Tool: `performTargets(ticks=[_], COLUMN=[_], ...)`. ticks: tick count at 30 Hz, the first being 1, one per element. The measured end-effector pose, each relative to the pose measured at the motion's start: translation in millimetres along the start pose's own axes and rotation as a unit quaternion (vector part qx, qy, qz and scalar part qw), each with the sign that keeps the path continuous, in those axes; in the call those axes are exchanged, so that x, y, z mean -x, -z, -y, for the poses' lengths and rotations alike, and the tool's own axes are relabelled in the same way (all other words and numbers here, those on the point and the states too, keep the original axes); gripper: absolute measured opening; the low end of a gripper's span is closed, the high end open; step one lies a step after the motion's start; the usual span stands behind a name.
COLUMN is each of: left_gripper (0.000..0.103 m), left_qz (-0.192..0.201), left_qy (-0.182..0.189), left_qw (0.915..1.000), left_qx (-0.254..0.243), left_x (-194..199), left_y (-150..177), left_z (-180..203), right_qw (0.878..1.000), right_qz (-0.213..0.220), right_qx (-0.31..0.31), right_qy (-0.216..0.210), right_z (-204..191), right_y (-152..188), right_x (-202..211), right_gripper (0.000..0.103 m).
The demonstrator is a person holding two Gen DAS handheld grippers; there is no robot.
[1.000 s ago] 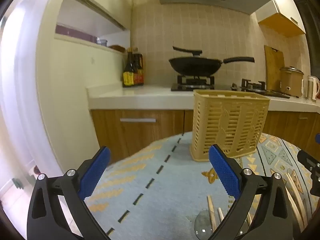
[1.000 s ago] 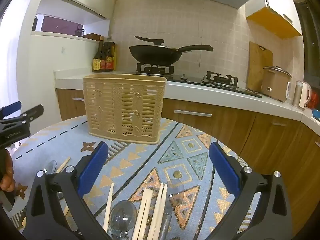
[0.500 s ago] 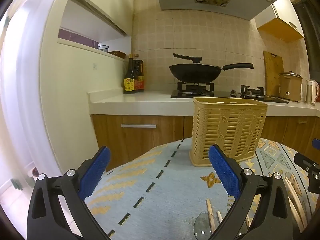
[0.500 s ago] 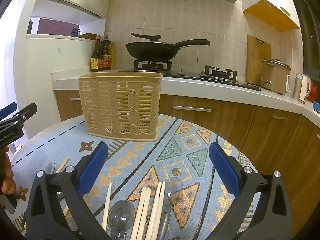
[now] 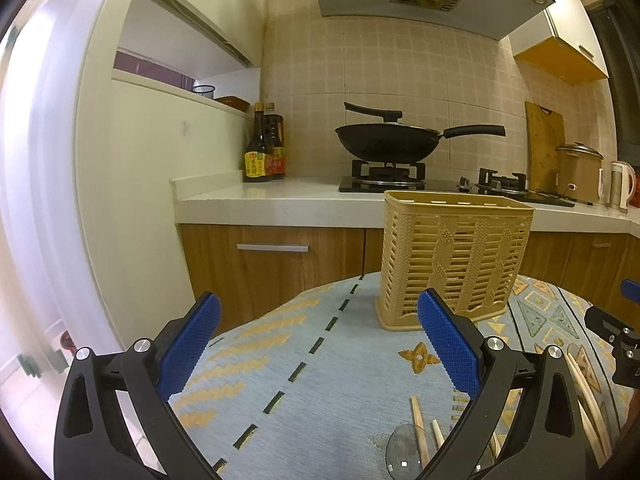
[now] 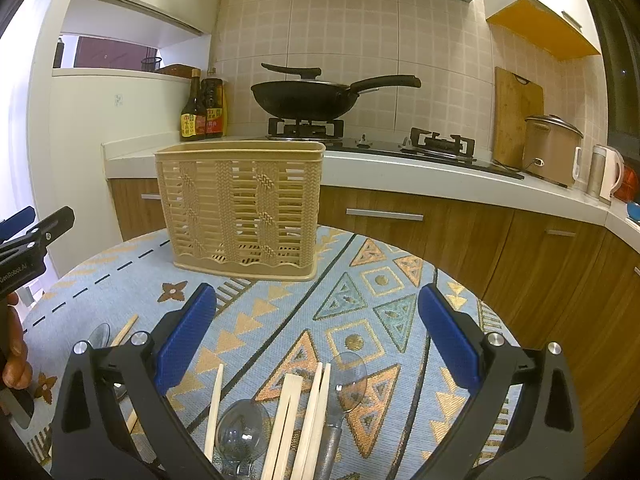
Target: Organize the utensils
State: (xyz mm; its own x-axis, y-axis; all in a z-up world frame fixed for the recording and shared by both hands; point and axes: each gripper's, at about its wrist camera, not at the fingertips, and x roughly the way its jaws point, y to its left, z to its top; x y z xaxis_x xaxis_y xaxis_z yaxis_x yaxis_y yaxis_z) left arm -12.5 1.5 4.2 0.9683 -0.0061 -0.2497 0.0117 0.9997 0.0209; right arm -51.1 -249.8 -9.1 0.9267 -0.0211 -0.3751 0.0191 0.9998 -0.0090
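Note:
A tan slotted utensil basket (image 6: 242,208) (image 5: 454,258) stands upright on the patterned tablecloth (image 6: 380,304), toward the table's far side. Wooden chopsticks (image 6: 298,420) and clear plastic spoons (image 6: 242,434) (image 6: 350,376) lie flat on the cloth just below my right gripper (image 6: 318,344), which is open and holds nothing. My left gripper (image 5: 320,344) is open too, over the cloth's left part, with a spoon (image 5: 402,450) and chopsticks (image 5: 420,428) low at its right. The left gripper (image 6: 28,236) also shows at the right wrist view's left edge.
Behind the round table runs a kitchen counter (image 5: 280,200) with wooden cabinets, a black wok (image 6: 306,98) on the stove, sauce bottles (image 5: 264,146), a cutting board, a rice cooker (image 6: 552,150) and a kettle. A white wall column (image 5: 120,200) stands at the left. A person's hand (image 6: 14,354) shows at far left.
Both views have dropped slightly, so the basket and counter sit lower and nearer in frame. Both grippers stay open and the utensils have not moved.

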Motion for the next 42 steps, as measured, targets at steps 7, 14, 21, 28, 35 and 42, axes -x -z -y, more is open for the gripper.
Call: performTargets(ticks=[7,14,21,28,35,42], left_gripper=[0.095,0.095,0.095,0.095,0.095,0.095], left_qz=[0.001,-0.001,-0.002,-0.003,-0.007,-0.011], left_qy=[0.001,0.0,0.0,0.0,-0.002,-0.005], left_qw=[1.0,1.0,1.0,1.0,0.9999,0.9999], left_qx=[0.002,0.004,0.007,0.007,0.009,0.011], left_x=[-0.5,-0.9,-1.0,-1.2,-2.5,-3.5], left_y=[0.4,2.1,1.3,0.7,-0.2,-0.2], left_z=[0.5,1.6,-1.7,-3.2,-4.1,-4.8], right_qw=[1.0,1.0,1.0,1.0,1.0,1.0], right_qz=[-0.002,-0.002,-0.002,-0.003,-0.002,0.0], right_qx=[-0.001,-0.002,-0.001,-0.001,-0.008,-0.017], right_qy=[0.0,0.0,0.0,0.001,0.006,0.014], right_z=[0.3,0.1,0.2,-0.1,1.8,4.4], right_y=[1.1,1.2,0.8,0.9,1.2,-0.3], right_x=[-0.8,-0.8,-0.6,-0.6,0.1,2.1], right_gripper=[0.096,0.096,0.096,0.096,0.096,0.096])
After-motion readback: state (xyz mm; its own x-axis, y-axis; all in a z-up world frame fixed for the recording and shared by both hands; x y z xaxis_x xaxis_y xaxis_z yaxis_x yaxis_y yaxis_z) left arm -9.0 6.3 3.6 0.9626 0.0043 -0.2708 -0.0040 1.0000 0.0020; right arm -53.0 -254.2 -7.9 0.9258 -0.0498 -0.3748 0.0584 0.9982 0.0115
